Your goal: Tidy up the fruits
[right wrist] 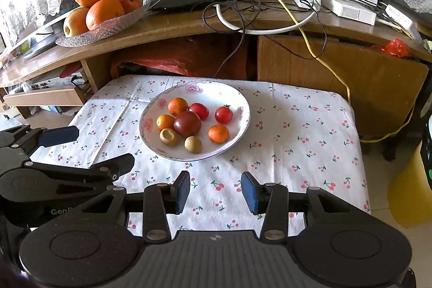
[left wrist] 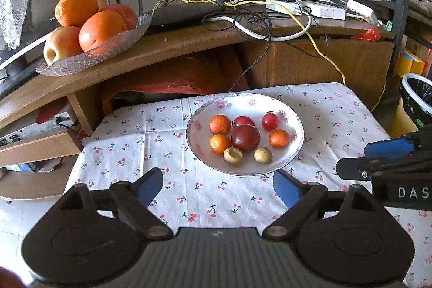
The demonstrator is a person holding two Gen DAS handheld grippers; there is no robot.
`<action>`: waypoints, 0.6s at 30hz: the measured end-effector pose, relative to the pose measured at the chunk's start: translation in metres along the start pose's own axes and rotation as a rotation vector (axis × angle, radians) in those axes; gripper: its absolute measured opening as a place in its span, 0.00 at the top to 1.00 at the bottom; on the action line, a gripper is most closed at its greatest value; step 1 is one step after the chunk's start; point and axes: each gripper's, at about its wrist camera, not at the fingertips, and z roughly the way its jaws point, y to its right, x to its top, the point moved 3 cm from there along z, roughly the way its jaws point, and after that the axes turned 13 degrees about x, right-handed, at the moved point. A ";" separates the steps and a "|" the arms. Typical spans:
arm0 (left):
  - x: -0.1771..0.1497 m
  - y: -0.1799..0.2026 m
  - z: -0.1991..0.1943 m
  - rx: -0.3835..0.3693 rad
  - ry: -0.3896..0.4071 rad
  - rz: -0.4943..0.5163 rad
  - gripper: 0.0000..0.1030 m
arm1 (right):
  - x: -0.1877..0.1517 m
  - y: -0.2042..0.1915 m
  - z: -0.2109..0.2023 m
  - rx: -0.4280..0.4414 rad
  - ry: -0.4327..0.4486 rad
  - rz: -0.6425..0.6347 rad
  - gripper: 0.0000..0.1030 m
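**Both tools held back, nothing gripped

Hovered above the near edge of the desk (right wrist: pixel 297 126), short of the plate (right wrist: pixel 232 91), left tool (left wrist: pixel 217 184) spread wide and empty, right tool (right wrist: pixel 215 190) likewise parted and empty. Kept low and facing the plate, probably to line up a first pick. Sat mid-desk on the cloth (right wrist: pixel 310 166), the plate, carrying small fruits (right wrist: pixel 187 123) bunched together. Stayed apart on a shelf (right wrist: pixel 172 26) behind, the glass dish (right wrist: pixel 116 23) of larger fruit

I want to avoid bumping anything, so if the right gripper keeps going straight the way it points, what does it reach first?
Probably the near rim of the white plate, then the small brown fruit just inside it. The right gripper is open over bare tablecloth; its height above the table is unclear.
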 end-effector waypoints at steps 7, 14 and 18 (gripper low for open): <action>-0.005 0.000 -0.013 -0.012 0.019 -0.006 0.03 | -0.008 -0.006 -0.009 -0.011 0.011 -0.013 0.63; -0.014 -0.001 -0.022 -0.011 0.008 -0.016 0.03 | -0.016 -0.009 -0.021 -0.017 0.029 -0.013 0.60; -0.020 -0.001 -0.027 -0.014 0.003 -0.022 0.03 | -0.021 -0.012 -0.027 -0.014 0.034 -0.011 0.60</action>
